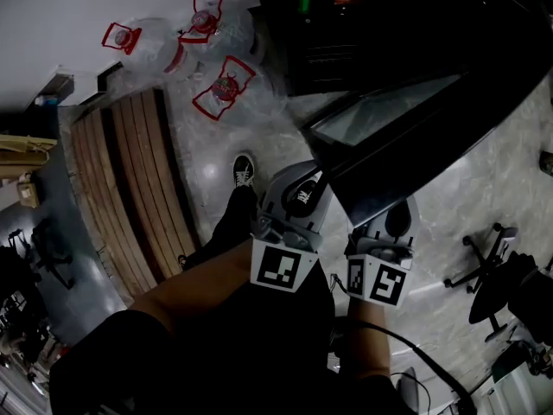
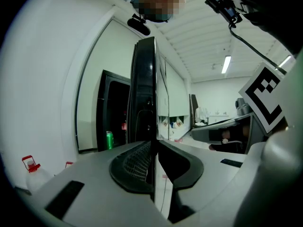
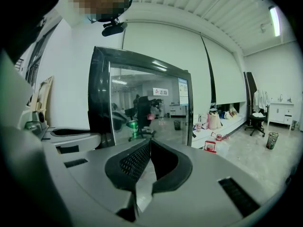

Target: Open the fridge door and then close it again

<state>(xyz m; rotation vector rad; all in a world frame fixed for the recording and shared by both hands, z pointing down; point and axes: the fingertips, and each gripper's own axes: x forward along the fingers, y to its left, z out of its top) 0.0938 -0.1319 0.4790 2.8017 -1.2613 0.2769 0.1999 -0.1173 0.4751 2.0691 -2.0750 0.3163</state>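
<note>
Left claw (image 2: 154, 148) pinches the edge of the open fridge door (image 2: 144, 93).
Right claw (image 3: 150, 143) pressed together, empty, facing the door's glass; glossy grey floor (image 1: 212, 158), water jugs (image 1: 223, 89), wooden slats (image 1: 130, 180) below.

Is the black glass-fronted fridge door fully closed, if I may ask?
No, the black glass-fronted fridge door stands swung out from the dark fridge cabinet.

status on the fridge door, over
left tool clamped on fridge door edge. right tool shut, empty. door open. water jugs on floor, apart from door.
</note>
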